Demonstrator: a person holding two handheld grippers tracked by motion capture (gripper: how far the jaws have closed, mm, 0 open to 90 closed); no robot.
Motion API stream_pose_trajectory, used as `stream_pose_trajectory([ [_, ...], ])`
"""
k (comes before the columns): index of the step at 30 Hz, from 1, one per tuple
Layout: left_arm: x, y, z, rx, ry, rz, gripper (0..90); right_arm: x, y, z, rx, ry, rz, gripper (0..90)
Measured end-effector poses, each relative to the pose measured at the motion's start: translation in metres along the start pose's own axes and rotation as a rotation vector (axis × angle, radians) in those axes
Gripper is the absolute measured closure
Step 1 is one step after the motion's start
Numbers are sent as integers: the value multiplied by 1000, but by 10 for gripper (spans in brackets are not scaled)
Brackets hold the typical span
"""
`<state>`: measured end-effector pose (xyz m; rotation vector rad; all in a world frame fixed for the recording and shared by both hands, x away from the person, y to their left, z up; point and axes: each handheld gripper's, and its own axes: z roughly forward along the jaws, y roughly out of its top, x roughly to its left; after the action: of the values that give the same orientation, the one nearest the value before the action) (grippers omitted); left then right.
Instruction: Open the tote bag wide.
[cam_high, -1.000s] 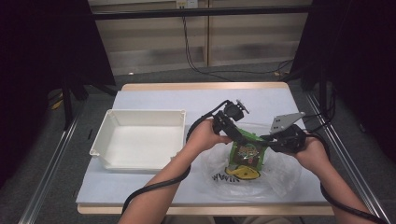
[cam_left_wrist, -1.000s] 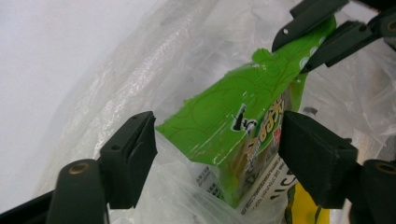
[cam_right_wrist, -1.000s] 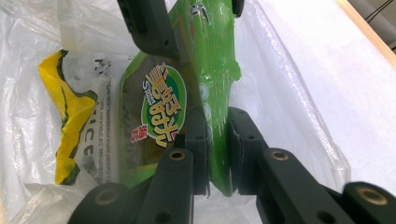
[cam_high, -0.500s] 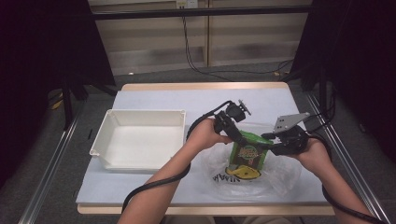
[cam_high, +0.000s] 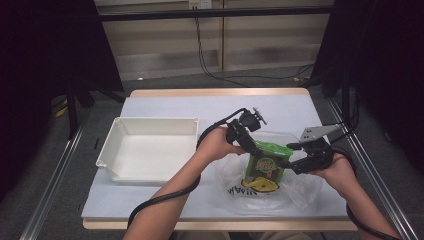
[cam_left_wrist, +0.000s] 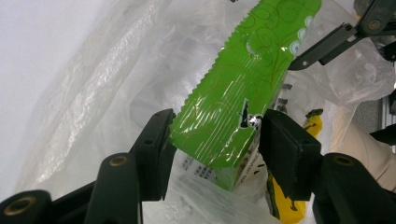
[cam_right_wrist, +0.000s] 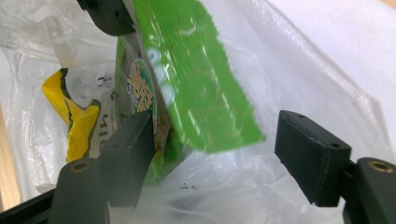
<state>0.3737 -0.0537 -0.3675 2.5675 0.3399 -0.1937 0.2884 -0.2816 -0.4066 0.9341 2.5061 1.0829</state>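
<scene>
A green snack packet (cam_high: 267, 161) stands upright inside a clear plastic bag (cam_high: 300, 187) with yellow print, at the table's front right. My left gripper (cam_high: 254, 145) comes in from the left. Its jaws have just been closing and now press on both sides of the green packet's (cam_left_wrist: 243, 84) crimped top edge, seen around my left gripper (cam_left_wrist: 215, 135). My right gripper (cam_high: 289, 159) sits at the packet's right side. Its jaws have just been opening and my right gripper (cam_right_wrist: 217, 128) stands wide. The green packet's (cam_right_wrist: 196, 79) corner lies between them, apart from the right pad.
An empty white tray (cam_high: 150, 122) sits at the table's left. The pale blue table top (cam_high: 165, 105) runs back behind the bag. The loose plastic bag (cam_left_wrist: 93, 93) spreads around the packet. Metal rails run along both sides of the table.
The green packet has come up from low in the bag to stand upright. My right gripper's jaws have opened and drawn slightly back to the right. My left gripper's jaws have narrowed onto the packet.
</scene>
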Motion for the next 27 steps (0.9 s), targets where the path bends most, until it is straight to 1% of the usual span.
stream_pose_trajectory([
  [1,0,0,0,1,5,5,459,0,-2,1,-2,5,10,285],
  [2,1,0,-1,4,7,22,458,-1,-3,1,0,12,15,297],
  [3,0,-1,-1,5,1,5,458,-1,-5,1,-4,20,20,317],
  [5,0,-1,-2,7,10,14,455,-1,-7,1,-1,36,25,410],
  [6,0,0,-1,5,4,15,450,-1,-7,2,-5,60,27,459],
  [8,-1,1,-1,15,7,24,440,2,-8,3,-4,68,12,528],
  [9,-3,2,0,19,11,24,440,2,-7,4,-4,78,8,545],
  [10,-3,3,0,25,10,38,440,3,-7,4,-7,86,3,561],
  [11,-4,3,1,31,3,38,439,4,-6,5,-9,84,-7,583],
  [12,-5,4,1,33,8,41,437,4,-5,6,-7,97,-11,601],
  [13,-6,5,2,42,2,41,437,5,-4,6,-8,101,-26,605],
  [14,-7,6,2,53,1,56,437,6,-3,7,-9,94,-33,606],
  [15,-8,7,2,55,7,63,434,7,-2,7,-7,98,-32,619],
  [16,-9,8,3,55,11,62,420,7,-1,7,-7,105,-46,624],
  [18,-9,11,2,69,16,68,389,9,1,7,-5,104,-60,636],
  [19,-9,12,2,75,15,74,395,9,2,7,-3,109,-67,637],
  [22,-9,15,2,69,15,82,382,10,1,8,-7,111,-73,641],
  [23,-9,16,2,71,16,76,382,10,1,7,-9,111,-71,642],
  [24,-10,17,3,61,16,86,378,10,1,8,-9,117,-72,642],
  [26,-11,19,4,75,-4,96,377,10,0,8,-6,113,-68,641],
  [27,-12,20,6,82,-2,101,390,10,0,8,-9,119,-69,640],
])
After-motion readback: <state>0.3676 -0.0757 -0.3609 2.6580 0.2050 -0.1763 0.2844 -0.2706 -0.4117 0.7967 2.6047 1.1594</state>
